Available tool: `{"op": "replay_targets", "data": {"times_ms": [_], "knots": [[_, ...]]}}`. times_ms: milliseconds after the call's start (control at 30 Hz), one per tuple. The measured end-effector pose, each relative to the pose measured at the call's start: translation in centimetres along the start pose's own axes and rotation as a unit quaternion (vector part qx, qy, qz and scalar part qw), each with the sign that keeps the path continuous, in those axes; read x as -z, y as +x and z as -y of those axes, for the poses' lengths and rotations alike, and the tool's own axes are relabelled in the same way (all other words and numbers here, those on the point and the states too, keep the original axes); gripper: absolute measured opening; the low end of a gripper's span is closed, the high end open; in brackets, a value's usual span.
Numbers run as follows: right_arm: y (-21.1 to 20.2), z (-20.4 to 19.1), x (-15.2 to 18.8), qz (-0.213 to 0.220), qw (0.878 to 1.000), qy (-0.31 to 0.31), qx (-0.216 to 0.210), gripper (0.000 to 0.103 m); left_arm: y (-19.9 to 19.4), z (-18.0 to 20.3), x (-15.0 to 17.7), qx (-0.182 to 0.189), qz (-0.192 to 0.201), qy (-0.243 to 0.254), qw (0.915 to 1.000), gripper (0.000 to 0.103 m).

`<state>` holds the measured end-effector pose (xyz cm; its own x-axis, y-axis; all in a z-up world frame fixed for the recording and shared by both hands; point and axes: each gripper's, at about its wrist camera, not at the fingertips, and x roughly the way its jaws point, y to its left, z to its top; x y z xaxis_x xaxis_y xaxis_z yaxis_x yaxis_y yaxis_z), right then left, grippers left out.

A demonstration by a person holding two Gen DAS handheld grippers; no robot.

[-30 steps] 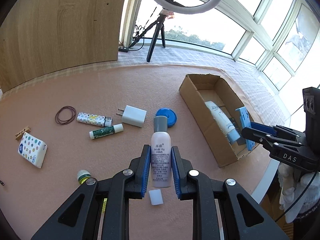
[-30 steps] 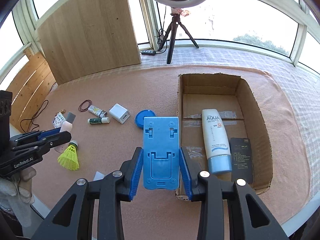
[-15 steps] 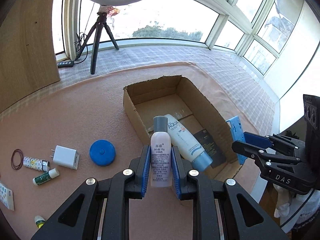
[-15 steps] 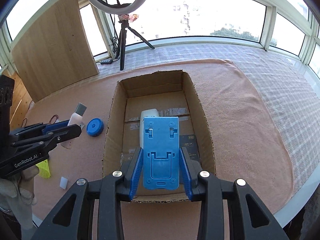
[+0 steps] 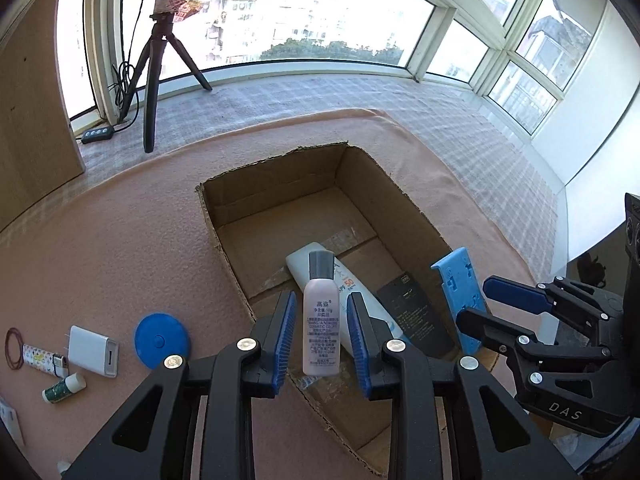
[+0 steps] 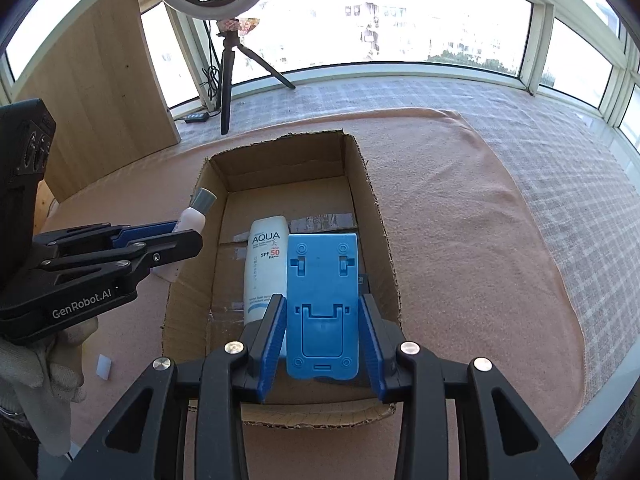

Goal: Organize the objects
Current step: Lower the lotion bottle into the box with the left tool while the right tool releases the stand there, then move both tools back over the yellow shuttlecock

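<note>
My left gripper (image 5: 321,334) has opened around a small pink bottle with a grey cap (image 5: 321,322), with gaps on both sides, over the near left edge of the open cardboard box (image 5: 276,186). My right gripper (image 6: 323,330) has also opened around a blue phone stand (image 6: 322,304) over the box (image 6: 362,184); the stand also shows in the left wrist view (image 5: 460,296). A white AQUA sunscreen tube (image 6: 265,264) and a black card (image 5: 414,308) lie in the box.
Left of the box on the pink cloth lie a blue round disc (image 5: 161,340), a white charger (image 5: 93,350), a patterned lighter (image 5: 42,360), a green-labelled tube (image 5: 64,388) and a rubber band (image 5: 14,348). A ring-light tripod (image 6: 230,60) stands at the back. The table edge is near on the right.
Both grippers moved further over the box and their jaws have spread apart from the bottle and the stand, which were gripped before.
</note>
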<state>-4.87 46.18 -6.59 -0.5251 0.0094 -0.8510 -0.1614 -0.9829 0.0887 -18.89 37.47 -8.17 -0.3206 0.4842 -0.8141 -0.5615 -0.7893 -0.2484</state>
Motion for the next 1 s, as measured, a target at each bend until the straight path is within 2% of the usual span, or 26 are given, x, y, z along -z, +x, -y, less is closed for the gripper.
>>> {"op": "replay_targets", "data": {"times_ms": [33,67,433,600,767,1000], "knots": [[-0.1,-0.1,0.0,0.004,1.0,-0.001,0.009,0.058,-0.1,-0.2,-0.1,-0.001,0.004,-0.006,1.0,0.06],[-0.2,-0.2,0.0,0.011,1.0,-0.004,0.014,0.061,-0.3,-0.3,-0.1,0.0,0.009,-0.01,0.9999,0.065],[-0.6,-1.0,0.0,0.012,1.0,-0.005,0.003,0.062,-1.5,-1.3,0.3,-0.007,0.013,-0.016,0.9998,0.065],[-1.0,-1.6,0.0,0.013,1.0,0.007,-0.018,0.062,-3.1,-2.6,1.3,-0.011,0.016,-0.025,0.9995,0.065],[-1.3,-3.3,-0.2,0.013,0.999,-0.003,-0.036,0.062,-5.5,-4.7,3.1,-0.023,0.023,-0.041,0.9986,0.065],[-1.1,-6.3,-0.5,0.006,0.997,-0.005,-0.078,0.062,-9.7,-9.4,6.5,-0.046,0.037,-0.079,0.9951,0.065]]}}
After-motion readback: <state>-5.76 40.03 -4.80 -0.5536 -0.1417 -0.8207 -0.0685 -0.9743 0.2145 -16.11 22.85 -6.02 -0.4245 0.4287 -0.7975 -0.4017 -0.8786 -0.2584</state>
